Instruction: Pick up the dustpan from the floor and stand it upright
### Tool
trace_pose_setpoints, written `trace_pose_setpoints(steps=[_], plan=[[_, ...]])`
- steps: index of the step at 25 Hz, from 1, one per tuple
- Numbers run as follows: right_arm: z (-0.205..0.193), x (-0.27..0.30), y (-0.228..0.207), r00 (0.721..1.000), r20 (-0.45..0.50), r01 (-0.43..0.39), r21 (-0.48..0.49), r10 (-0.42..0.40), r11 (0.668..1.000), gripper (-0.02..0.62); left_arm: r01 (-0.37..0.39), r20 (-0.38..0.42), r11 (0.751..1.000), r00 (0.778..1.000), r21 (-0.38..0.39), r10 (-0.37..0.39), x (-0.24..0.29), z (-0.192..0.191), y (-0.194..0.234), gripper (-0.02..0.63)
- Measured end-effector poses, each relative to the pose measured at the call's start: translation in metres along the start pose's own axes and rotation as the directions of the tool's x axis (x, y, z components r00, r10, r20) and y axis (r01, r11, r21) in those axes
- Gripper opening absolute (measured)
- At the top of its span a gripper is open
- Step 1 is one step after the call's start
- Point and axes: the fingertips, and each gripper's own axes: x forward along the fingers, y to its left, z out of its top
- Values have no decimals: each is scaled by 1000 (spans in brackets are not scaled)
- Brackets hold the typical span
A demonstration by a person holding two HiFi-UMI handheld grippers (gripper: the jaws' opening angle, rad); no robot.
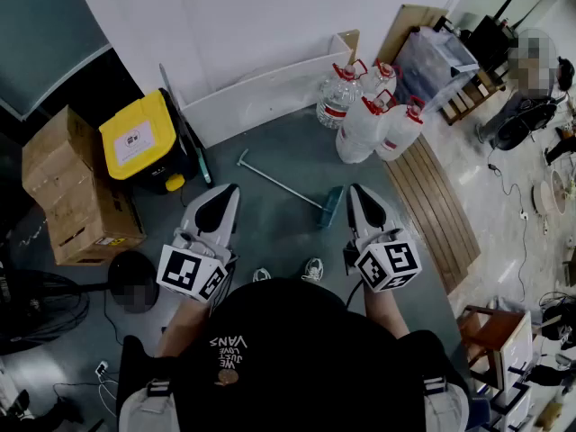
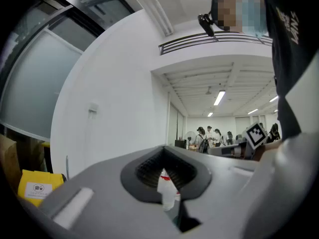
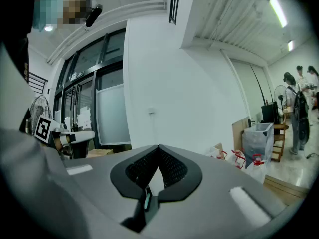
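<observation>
I'm looking steeply down at a grey-green floor that runs to a white wall on the far side. A long white board leans along the foot of that wall. On the right a slatted wooden pallet lies flat. At the left edge sits a stack of brown cardboard boxes, and just right of it a black bin with a yellow lid.

At the far right, four clear plastic water jugs with red caps stand close together, touching the far end of the pallet.

The long-handled teal dustpan lies flat on the floor. Its teal head is just left of the right gripper's tip, and its thin grey handle runs away to the far left, well clear of the jugs.

I hold both tools level over the floor, near me. The left gripper has its jaws closed together with nothing between them; its own view shows only a jug beyond the pads. The right gripper is likewise closed and empty, not touching the dustpan.
</observation>
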Motion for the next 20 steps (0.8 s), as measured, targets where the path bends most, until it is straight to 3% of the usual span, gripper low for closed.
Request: trace_pose_setpoints(steps=[5, 9, 13, 20], plan=[[3, 10, 16, 998, 50, -27, -42, 29, 999, 2, 8, -7, 1000, 1000, -24, -8, 0, -10, 19, 52], [-6, 21, 15, 1000, 19, 0, -76, 2, 997, 8, 18, -48, 998, 999, -64, -21, 9, -34, 36, 52], [-21, 35, -7, 1000, -8, 28, -87, -29, 996, 27, 19, -89, 993, 996, -117, -29, 33, -56, 47, 54], [-41, 74, -70, 998, -59, -1, -59, -2, 998, 83, -34, -114, 990, 993, -133, 19, 100, -82, 57, 55]])
